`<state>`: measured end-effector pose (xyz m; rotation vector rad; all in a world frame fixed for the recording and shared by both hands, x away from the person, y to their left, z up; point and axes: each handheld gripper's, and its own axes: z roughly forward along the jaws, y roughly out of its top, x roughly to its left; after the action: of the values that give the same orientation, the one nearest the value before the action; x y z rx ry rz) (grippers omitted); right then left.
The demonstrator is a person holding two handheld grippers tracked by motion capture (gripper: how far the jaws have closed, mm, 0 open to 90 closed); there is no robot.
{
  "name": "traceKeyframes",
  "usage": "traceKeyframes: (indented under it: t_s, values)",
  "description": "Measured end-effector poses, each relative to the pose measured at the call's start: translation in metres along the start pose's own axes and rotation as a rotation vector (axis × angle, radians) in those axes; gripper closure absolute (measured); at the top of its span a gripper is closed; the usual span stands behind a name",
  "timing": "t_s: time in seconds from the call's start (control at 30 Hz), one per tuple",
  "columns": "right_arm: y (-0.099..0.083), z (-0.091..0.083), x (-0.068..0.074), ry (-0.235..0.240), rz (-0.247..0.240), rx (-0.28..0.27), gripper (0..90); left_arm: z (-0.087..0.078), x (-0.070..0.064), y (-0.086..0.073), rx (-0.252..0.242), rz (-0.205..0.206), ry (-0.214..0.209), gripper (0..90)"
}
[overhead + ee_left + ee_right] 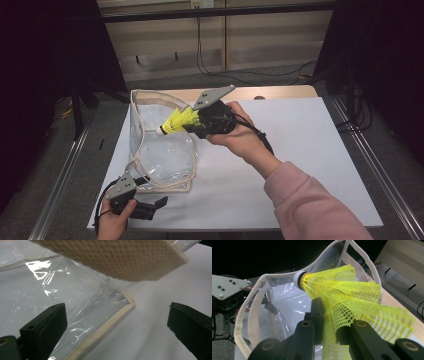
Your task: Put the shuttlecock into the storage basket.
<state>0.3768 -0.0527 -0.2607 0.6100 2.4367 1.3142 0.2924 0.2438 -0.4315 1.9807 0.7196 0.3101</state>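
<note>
White sheet (300, 150) covers a wooden table (280, 93); dark surroundings, pale wall panels and loose cables behind. Clear bag (165, 150) with cream trim stands open at the sheet's left. Right gripper (192, 124) pinches a yellow shuttlecock (176, 121) by its skirt, cork end over the bag mouth. Left gripper (161, 202), jaws spread, sits at the bag's near corner.

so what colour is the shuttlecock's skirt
Bright yellow mesh on the shuttlecock, clearest in the right gripper view.
</note>
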Motion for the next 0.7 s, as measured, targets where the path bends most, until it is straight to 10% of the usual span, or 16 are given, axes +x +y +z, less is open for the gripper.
traceKeyframes:
  t_s: [0.7]
  values:
    - [0.008,0.022,0.011,0.003,-0.031,0.029,79.8,0.0,0.0,0.0,-0.002,-0.003,-0.004,2.5]
